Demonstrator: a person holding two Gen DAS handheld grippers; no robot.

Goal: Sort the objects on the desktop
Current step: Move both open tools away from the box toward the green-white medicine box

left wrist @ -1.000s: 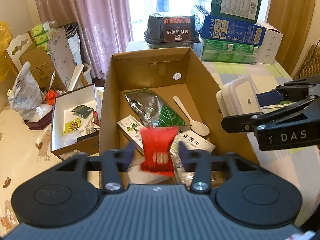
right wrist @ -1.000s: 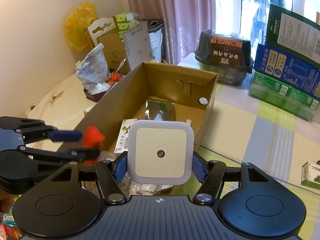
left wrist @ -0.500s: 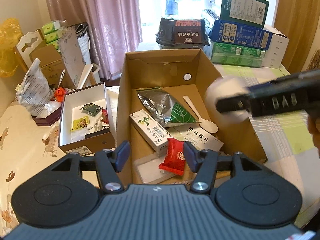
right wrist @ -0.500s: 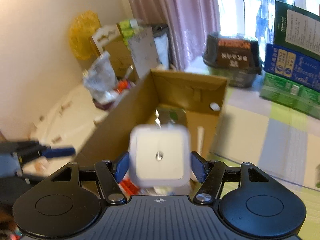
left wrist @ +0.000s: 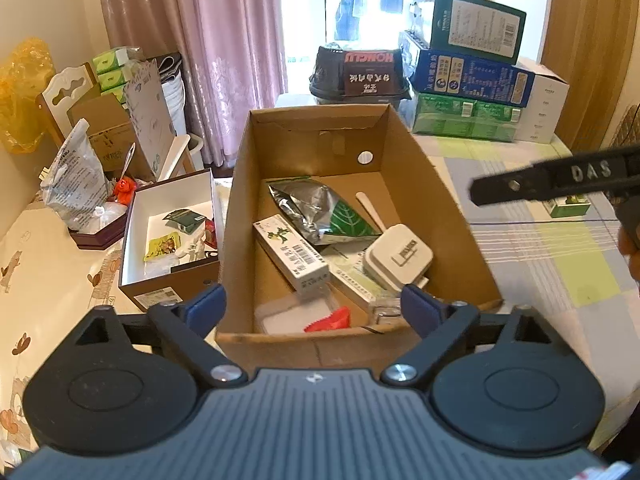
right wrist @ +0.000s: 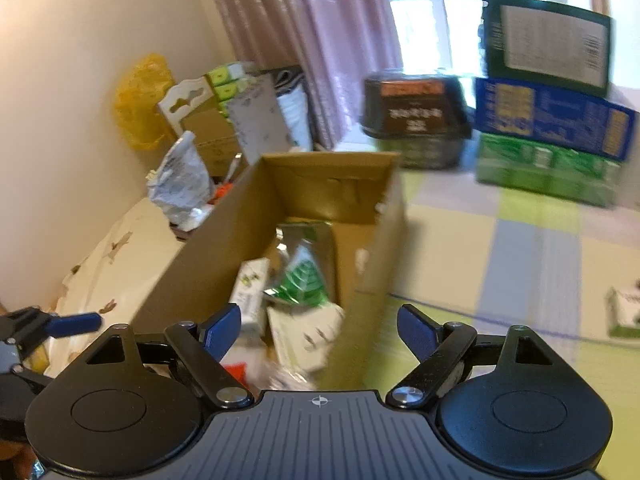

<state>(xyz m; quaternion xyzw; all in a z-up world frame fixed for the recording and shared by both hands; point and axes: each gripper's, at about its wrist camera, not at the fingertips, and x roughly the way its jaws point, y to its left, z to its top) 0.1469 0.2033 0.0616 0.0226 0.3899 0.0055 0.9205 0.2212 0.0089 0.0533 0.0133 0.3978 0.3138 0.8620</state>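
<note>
An open cardboard box [left wrist: 440, 200] stands in front of my left gripper [left wrist: 312, 306], which hangs open and empty over its near rim. Inside lie a red packet [left wrist: 330, 320], a white square night light [left wrist: 398, 254], a white-green medicine box [left wrist: 292, 256], a silver leaf-print pouch [left wrist: 316, 212] and a white spoon [left wrist: 370, 210]. My right gripper [right wrist: 320, 328] is open with nothing in it, above the box's right wall [right wrist: 372, 280]. In the left wrist view the right gripper [left wrist: 476, 194] shows side-on at the right. The left gripper [right wrist: 80, 322] shows at the far left of the right wrist view.
A white-lined open box [left wrist: 132, 248] with small items sits left of the cardboard box. Stacked cartons [left wrist: 472, 92] and a black container [left wrist: 360, 76] stand at the back. A small green-white box [left wrist: 568, 206] lies on the checked tablecloth [left wrist: 560, 264]. A plastic bag [left wrist: 74, 184] is at far left.
The left gripper let the red packet drop into the box and opened wide. The right gripper released the white night light into the box and drew back to the right, open.
</note>
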